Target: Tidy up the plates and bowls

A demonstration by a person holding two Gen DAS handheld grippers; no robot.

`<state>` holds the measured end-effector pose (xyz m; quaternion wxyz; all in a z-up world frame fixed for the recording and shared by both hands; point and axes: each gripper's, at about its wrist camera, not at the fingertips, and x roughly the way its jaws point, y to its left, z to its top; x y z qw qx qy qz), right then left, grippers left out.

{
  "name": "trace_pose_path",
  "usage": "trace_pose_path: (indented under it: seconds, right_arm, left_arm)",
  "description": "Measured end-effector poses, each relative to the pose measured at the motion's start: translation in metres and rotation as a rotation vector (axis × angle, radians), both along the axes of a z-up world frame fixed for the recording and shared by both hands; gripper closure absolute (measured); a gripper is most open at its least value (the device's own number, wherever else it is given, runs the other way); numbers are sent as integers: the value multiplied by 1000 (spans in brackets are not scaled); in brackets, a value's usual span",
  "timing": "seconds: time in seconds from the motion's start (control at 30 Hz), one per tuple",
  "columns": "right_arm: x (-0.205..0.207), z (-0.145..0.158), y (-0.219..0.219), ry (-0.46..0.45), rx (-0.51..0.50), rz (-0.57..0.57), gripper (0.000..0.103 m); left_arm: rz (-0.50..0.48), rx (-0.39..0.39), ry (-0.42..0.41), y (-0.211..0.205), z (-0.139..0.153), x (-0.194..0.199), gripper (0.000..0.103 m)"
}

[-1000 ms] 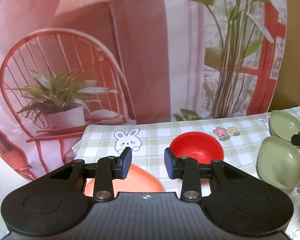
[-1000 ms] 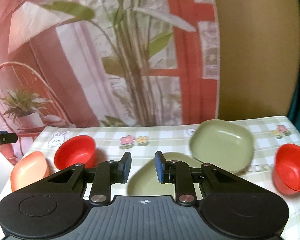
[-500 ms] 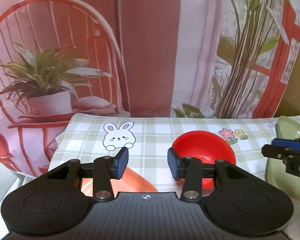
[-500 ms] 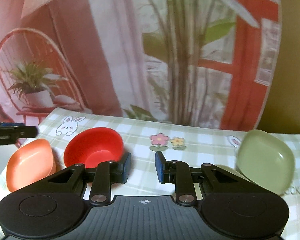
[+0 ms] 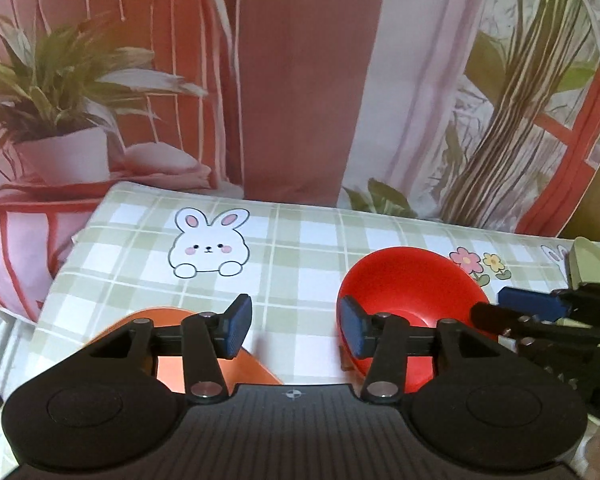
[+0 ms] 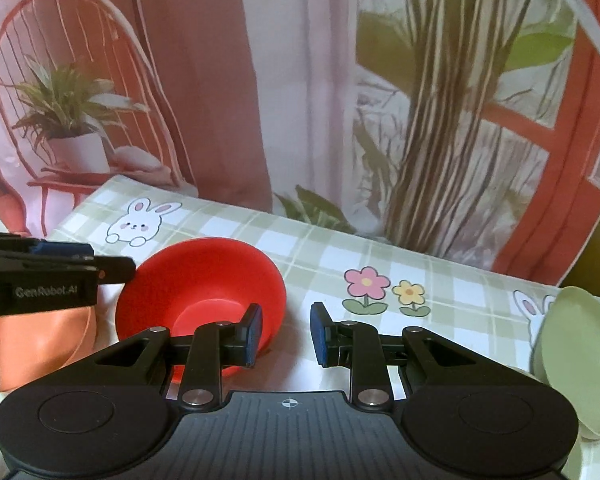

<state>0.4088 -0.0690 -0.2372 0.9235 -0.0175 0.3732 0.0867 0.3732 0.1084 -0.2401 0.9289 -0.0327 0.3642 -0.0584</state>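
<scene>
Both grippers are closing in on the dishes at the left end of the tabletop (image 5: 308, 236), so the step in hand looks like the approach to a first pickup. The left gripper (image 5: 296, 330) has its fingers about half apart, having just been opening, with nothing between them; the orange bowl (image 5: 220, 364) lies just under its left finger near the front left corner, and the red bowl (image 5: 408, 292) sits beside its right finger. The right gripper (image 6: 286, 334) has its fingers only narrowly apart and empty, its left finger over the red bowl's near rim without clasping it.

Next, each gripper probably needs to settle its fingers astride a bowl rim and close.

The right wrist view alone shows a green plate (image 6: 572, 364) at the right edge; the left wrist view shows only a sliver of it, behind the right gripper entering from the side
</scene>
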Motion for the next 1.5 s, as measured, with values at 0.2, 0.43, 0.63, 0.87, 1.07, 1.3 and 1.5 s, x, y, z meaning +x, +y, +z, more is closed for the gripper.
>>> trace_pose_path:
  seconds: [0.2, 0.43, 0.63, 0.87, 1.07, 1.3, 1.5]
  right_arm:
    - [5, -11, 0, 30, 29, 13, 79]
    - [5, -18, -1, 53, 71, 15, 82]
    - [-1, -14, 2, 53, 97, 30, 89]
    - [-14, -2, -4, 54, 129, 14, 90]
    - [-33, 12, -24, 82, 170, -10, 90]
    - [-65, 33, -62, 54, 161, -27, 90]
    - [-91, 49, -96, 19, 134, -55, 89]
  left_arm:
    - [-21, 17, 17, -8, -8, 5, 52]
    - [-29, -13, 54, -14, -17, 5, 61]
    - [-41, -34, 56, -18, -16, -2, 91]
    - [-46, -28, 62, -21, -3, -19, 91]
    - [-84, -14, 53, -41, 18, -35, 91]
    - [-148, 2, 28, -80, 44, -53, 91]
    - [-192, 6, 15, -120, 61, -62, 91]
